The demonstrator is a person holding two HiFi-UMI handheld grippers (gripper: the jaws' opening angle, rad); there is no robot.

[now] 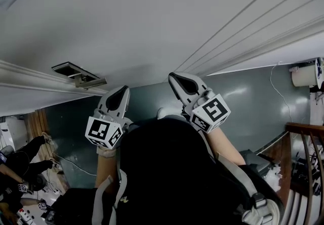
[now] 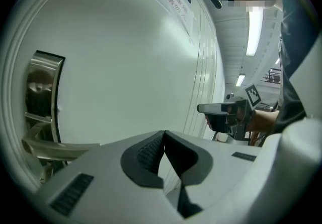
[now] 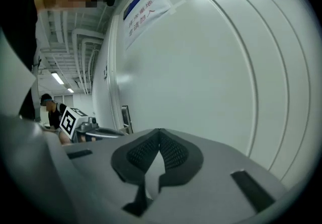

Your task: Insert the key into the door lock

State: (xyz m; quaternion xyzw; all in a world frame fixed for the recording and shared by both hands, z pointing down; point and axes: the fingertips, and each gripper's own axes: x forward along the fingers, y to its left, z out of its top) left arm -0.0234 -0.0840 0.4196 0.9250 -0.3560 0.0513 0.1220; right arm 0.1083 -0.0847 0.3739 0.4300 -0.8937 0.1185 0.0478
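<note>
Jaws of left gripper (image 2: 163,136) seen pressed together, nothing held; right gripper (image 3: 159,136) likewise closed, empty. No key seen in any view. Near door (image 2: 131,57) edge, lock plate (image 2: 43,87) and lever handle (image 2: 55,148) sighted. Risk judged: insertion stalled without key; handle could be knocked by closed tips

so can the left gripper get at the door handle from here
Probably yes. The door handle sits on the door off to the left of the left gripper, with nothing between them. Its jaws are shut and empty, so they would need to open first.
</note>
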